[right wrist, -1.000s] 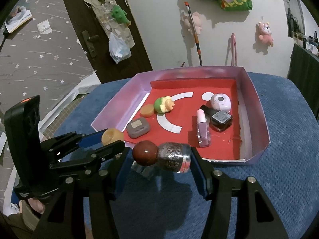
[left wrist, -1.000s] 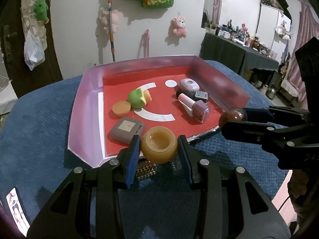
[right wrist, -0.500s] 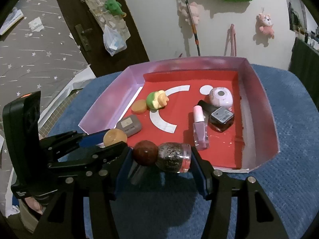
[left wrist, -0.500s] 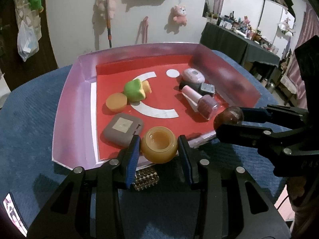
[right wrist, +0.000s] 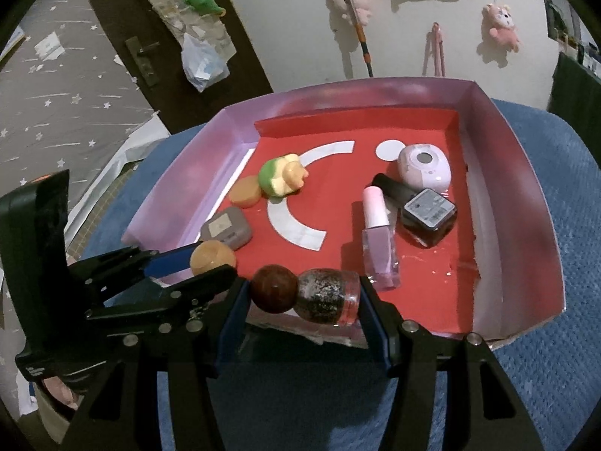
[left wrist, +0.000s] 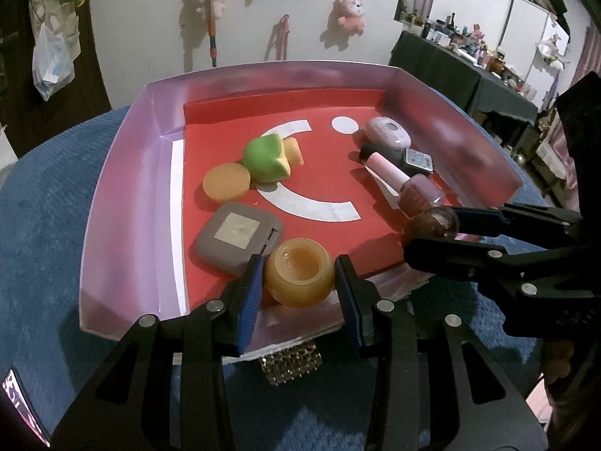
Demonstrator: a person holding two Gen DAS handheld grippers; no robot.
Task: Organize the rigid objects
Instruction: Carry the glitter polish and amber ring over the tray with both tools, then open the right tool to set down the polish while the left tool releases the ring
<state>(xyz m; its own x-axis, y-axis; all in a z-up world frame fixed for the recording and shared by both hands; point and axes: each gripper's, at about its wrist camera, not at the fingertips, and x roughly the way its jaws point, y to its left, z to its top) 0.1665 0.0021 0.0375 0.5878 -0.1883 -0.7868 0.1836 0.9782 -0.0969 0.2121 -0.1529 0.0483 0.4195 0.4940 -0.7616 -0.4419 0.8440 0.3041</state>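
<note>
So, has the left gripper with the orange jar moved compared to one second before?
Yes. The left gripper, shut on the orange jar, has come forward over the near wall of the tray; the jar now hangs above the red floor beside the grey case.

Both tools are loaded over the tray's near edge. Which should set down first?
Left, probably: its amber round jar already hangs above bare red floor of the pink tray. The right's glitter bottle sits nearer the wall.

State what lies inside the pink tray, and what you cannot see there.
Inside the pink tray: green toy, orange disc, grey case, pale pod, two polish bottles. Its near floor is covered.
</note>
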